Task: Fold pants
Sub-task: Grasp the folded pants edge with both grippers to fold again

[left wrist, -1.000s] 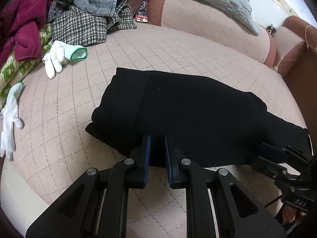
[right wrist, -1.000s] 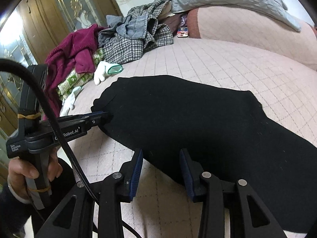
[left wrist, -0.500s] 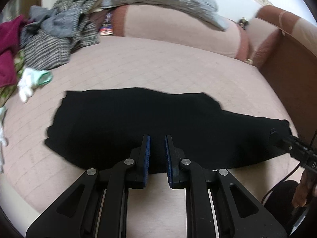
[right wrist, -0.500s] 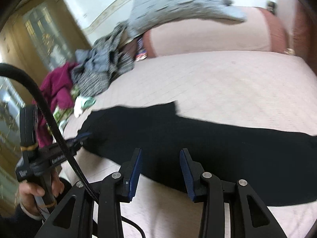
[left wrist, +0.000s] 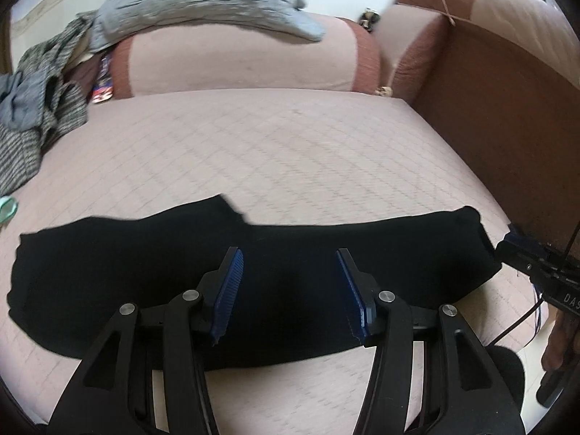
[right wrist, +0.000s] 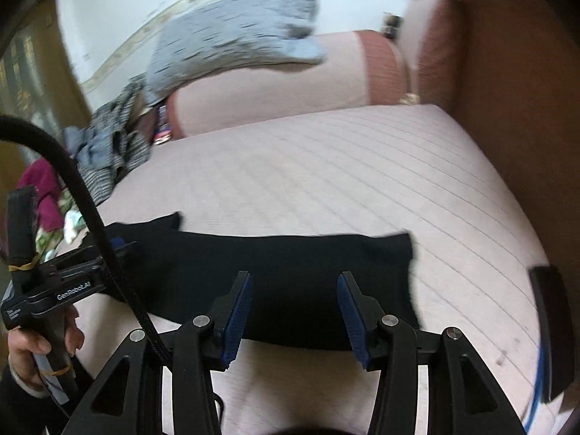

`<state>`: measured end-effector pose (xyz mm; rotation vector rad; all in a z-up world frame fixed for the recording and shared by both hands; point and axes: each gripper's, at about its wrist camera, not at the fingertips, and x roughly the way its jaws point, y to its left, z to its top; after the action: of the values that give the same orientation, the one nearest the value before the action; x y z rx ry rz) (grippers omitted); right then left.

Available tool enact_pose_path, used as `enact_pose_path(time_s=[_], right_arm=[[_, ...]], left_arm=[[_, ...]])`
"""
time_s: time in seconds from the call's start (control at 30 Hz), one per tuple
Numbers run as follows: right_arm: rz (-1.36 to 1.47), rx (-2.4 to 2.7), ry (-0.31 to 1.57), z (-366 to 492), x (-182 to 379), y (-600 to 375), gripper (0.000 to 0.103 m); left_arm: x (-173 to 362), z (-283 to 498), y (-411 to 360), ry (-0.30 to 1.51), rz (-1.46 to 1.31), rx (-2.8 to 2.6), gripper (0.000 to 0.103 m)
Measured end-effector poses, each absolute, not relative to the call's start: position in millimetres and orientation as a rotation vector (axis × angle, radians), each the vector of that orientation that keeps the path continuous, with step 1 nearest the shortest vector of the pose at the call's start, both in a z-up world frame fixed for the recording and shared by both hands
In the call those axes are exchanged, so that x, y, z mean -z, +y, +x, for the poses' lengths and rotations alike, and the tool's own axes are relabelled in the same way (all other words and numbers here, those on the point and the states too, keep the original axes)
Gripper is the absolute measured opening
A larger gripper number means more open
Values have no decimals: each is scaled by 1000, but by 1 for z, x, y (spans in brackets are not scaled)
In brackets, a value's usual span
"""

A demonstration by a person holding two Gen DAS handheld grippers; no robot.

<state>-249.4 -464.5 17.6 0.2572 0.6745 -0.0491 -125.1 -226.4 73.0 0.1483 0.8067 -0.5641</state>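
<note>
From the left wrist camera, the black pants [left wrist: 253, 279] are lying as a long flat band across the near part of the pink quilted bed [left wrist: 275, 152], running from the left side to the right. The left gripper [left wrist: 290, 290] is hovering above the middle of the band with its jaws spread wide and nothing between them, probably so the cloth can settle flat before the next fold. At the right end of the pants the other tool is showing near the leg end, seemingly just off the cloth. Far off, a grey pillow [left wrist: 203, 3] is resting on a pink bolster [left wrist: 235, 61], and a heap of clothes [left wrist: 32, 108] is sitting at the far left. A brown bed frame [left wrist: 507, 116] is rising on the right. None of these is crowding the pants.

From the right wrist camera, the right gripper [right wrist: 294, 311] is likewise hanging released and empty over the near edge of the pants [right wrist: 290, 268]. The left gripper [right wrist: 119, 250], held in a hand [right wrist: 40, 348], is sitting at the waist end on the left; whether its tips are touching the cloth cannot be told. A black cable [right wrist: 87, 217] is looping across the left of the view, and could snag during a fold. A dark object, too blurred to name, is lying at the right edge.
</note>
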Motion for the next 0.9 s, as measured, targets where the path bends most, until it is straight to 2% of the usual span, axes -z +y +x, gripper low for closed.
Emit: enact_pose_path(time_s=[0.4, 0.9], right_arm=[[336, 108, 703, -270, 5, -514, 47], [370, 108, 712, -279, 14, -517, 47]], left_arm=[[-68, -138, -289, 778, 295, 585, 52], [-60, -148, -323, 746, 416, 519, 52]])
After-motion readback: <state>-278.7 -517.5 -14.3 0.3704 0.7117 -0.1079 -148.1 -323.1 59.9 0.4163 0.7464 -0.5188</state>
